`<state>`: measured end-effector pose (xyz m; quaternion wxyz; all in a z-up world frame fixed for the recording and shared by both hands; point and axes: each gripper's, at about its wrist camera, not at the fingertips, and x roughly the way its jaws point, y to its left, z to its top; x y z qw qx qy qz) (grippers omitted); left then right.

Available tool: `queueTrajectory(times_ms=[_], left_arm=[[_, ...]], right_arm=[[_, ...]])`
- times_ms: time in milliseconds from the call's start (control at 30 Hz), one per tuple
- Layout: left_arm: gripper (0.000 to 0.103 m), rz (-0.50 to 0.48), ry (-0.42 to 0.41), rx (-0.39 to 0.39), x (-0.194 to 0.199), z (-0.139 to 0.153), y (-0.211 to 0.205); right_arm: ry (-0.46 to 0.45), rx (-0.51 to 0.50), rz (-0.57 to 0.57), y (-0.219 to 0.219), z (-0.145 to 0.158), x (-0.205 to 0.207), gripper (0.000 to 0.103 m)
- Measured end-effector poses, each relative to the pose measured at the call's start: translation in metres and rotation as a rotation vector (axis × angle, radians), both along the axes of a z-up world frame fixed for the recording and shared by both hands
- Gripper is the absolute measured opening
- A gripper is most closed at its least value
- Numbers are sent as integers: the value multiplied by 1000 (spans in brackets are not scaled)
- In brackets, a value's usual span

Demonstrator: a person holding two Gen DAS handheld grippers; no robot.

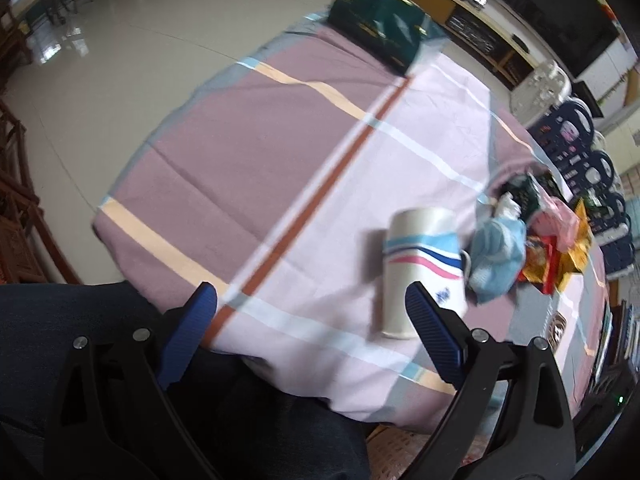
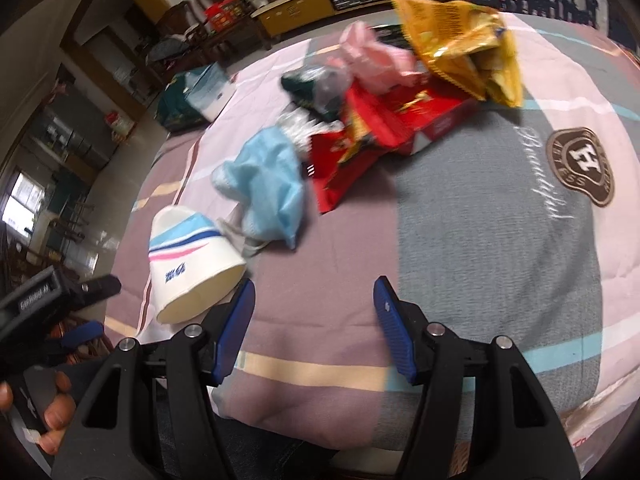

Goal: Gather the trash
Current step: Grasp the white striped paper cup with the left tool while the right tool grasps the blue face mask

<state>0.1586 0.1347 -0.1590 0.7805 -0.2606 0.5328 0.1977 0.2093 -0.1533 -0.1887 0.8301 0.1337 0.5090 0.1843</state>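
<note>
We hold both the left hand-held gripper (image 1: 310,312) and right hand-held gripper (image 2: 315,306) spread and empty over the counter (image 1: 280,152), near a tipped paper cup (image 2: 192,264).

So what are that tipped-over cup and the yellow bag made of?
The cup looks like matte paper: thin rim, printed stripes, though blur leaves it open. The yellow bag seems shiny plastic or foil film, crinkled with glints and a zigzag-cut edge.

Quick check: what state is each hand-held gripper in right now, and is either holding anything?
Left hand-held gripper: open, holding nothing.
Right hand-held gripper: open, holding nothing.
</note>
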Motion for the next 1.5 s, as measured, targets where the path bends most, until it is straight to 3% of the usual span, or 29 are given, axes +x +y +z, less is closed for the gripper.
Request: queueTrajectory(times_ms=[200,533,633,700,900,1033,1267,1400,1433,1467,1500], left_arm=[[95,-101,-12,-81,28,-21,-25],[97,-157,-1,-3,51,-44,-53],[81,-184,-31,-6,51,-40,-57],[65,-207,-37,-23,51,-40,-60],[40,-187,-69,-14,46,-34,-55],[36,-176,-80,-39,41,-33,-47],[32,-118,-90,-4,29,-19,-32],[30,-69,-102,-18,21,-14,-17],[30,-60,-104,-16,19,-14,-15],[29,-52,-105,-19,17,-13,-12],[29,-47,-108,-29,16,-13,-10]], right_arm=[[-16,31,-82,-27,9,2,61],[-13,38,-97,-30,16,4,65],[-17,31,-83,-22,18,6,65],[-19,28,-77,-18,19,7,65],[-49,13,-66,-3,26,15,65],[-64,8,-60,11,31,29,65],[-76,-13,8,58,32,60,65],[-44,-119,49,88,16,72,65],[-36,-147,52,92,11,74,60],[-34,-154,56,92,8,73,34],[-27,-154,65,92,5,73,24]])
